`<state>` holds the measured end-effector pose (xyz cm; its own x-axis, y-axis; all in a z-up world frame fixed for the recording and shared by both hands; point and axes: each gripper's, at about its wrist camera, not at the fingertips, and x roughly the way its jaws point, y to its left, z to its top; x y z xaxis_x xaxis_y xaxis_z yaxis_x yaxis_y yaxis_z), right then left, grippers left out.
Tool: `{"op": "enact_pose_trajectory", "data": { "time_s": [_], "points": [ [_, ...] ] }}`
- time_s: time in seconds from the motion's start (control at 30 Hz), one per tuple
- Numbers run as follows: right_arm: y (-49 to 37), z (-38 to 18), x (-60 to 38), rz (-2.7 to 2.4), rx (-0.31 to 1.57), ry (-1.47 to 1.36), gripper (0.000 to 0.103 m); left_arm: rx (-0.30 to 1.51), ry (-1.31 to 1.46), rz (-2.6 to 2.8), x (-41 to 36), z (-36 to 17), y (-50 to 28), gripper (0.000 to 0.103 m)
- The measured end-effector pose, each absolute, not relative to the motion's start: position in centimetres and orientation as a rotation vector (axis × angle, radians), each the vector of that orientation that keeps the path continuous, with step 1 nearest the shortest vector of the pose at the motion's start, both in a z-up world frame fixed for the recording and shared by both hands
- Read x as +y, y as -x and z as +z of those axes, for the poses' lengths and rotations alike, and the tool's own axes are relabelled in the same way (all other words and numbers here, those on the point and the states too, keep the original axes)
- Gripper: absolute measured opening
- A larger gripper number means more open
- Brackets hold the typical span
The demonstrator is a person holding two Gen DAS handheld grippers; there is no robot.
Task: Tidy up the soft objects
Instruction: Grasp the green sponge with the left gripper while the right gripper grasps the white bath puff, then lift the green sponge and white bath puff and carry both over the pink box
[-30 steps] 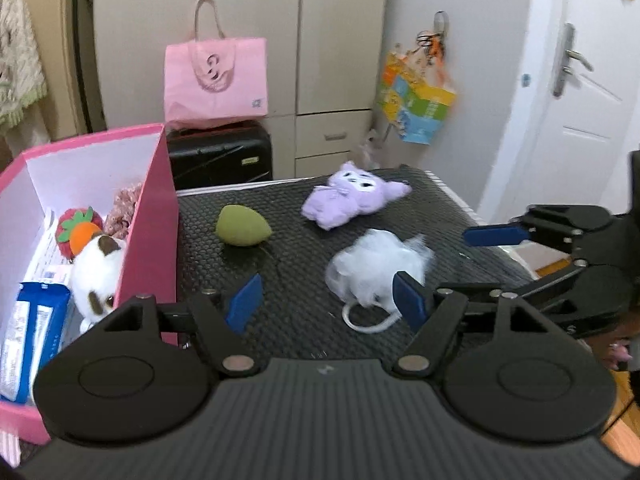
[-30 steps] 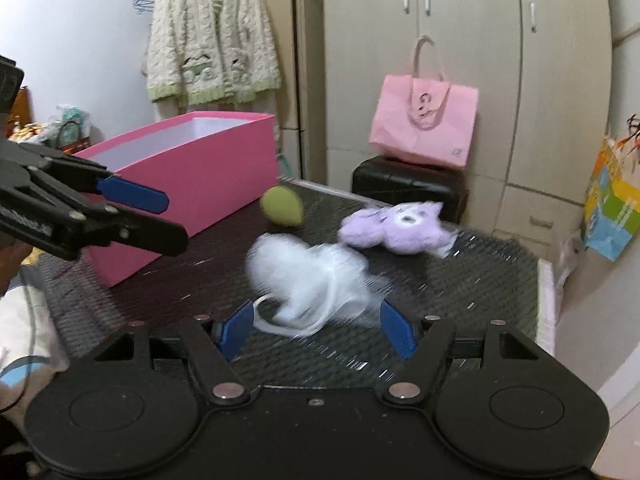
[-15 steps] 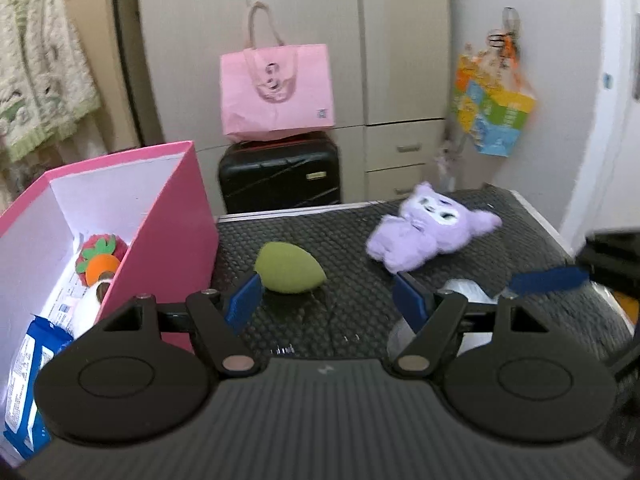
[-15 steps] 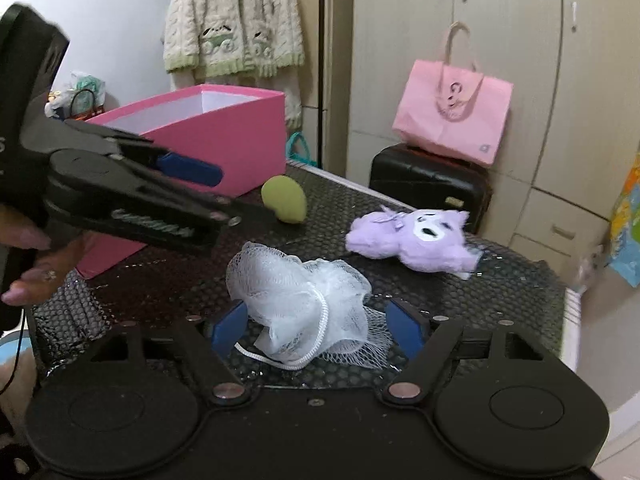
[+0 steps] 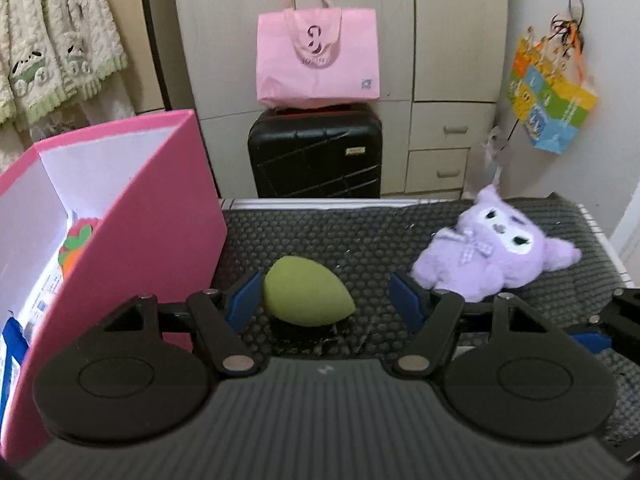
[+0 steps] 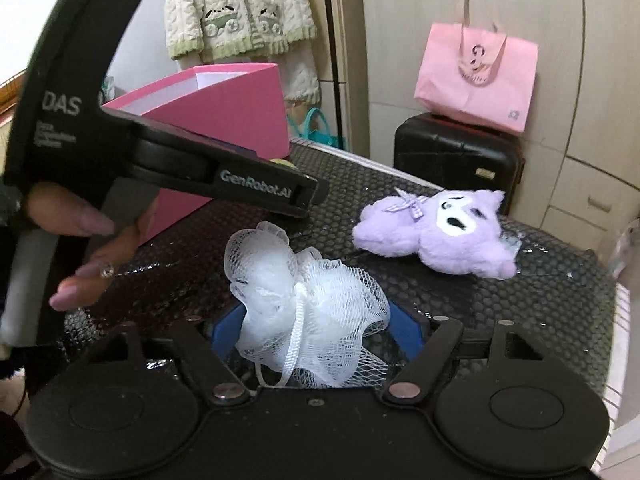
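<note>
A green egg-shaped sponge (image 5: 306, 295) lies on the dark mat between the fingers of my open left gripper (image 5: 326, 300), close to the left finger. A purple plush (image 5: 496, 254) lies to its right and shows in the right wrist view (image 6: 436, 234) too. A white mesh bath pouf (image 6: 304, 304) sits between the open jaws of my right gripper (image 6: 316, 332), which stand around it. The pink box (image 5: 132, 216) at the left holds a strawberry plush (image 5: 76, 240) and a blue packet (image 5: 10, 344). The left gripper's body (image 6: 224, 178) crosses the right wrist view.
A black suitcase (image 5: 316, 152) with a pink bag (image 5: 318, 60) on it stands behind the table. A colourful bag (image 5: 552, 108) hangs on the right wall. A knitted cardigan (image 6: 240, 8) hangs at the back left. The table's right edge (image 5: 604, 240) is near the purple plush.
My left gripper has swung left and forward, from near the pouf to around the green sponge. My right gripper has advanced so the pouf now lies between its jaws.
</note>
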<state>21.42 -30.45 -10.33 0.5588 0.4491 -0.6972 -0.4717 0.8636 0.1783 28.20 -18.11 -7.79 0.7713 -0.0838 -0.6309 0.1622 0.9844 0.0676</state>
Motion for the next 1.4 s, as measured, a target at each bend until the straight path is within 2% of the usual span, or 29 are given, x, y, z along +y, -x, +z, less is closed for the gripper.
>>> {"op": "enact_pose_trajectory", "data": {
  "time_s": [0.2,0.27,0.33,0.5,0.7,0.87,1.4],
  "points": [
    [-21.7,-10.7,-30.4,0.559,0.803,0.022,0.08,0.658,-0.14,-0.101,-18.1,-8.2,-28.7,0.062],
    [-21.6,-10.7,-30.3,0.557,0.8,0.028,0.079,0.653,-0.155,-0.085,-18.1,-8.4,-28.7,0.055],
    [-21.4,-10.6,-30.1,0.548,0.789,0.052,0.07,0.638,-0.185,-0.068,-18.3,-8.5,-28.6,0.048],
    [-20.8,-10.3,-29.8,0.513,0.79,0.088,0.048,0.615,-0.205,-0.065,-18.4,-8.6,-28.0,0.044],
    [-19.6,-9.4,-29.4,0.482,0.781,0.087,0.037,0.603,-0.199,-0.103,-18.4,-7.9,-26.5,0.043],
    [-19.0,-8.7,-29.8,0.445,0.775,0.049,0.033,0.597,-0.178,-0.152,-18.0,-7.1,-24.8,0.042],
    [-14.8,-6.6,-31.2,0.347,0.853,-0.172,0.033,0.639,-0.164,-0.289,-14.8,-5.7,-18.4,0.043]
  ]
}}
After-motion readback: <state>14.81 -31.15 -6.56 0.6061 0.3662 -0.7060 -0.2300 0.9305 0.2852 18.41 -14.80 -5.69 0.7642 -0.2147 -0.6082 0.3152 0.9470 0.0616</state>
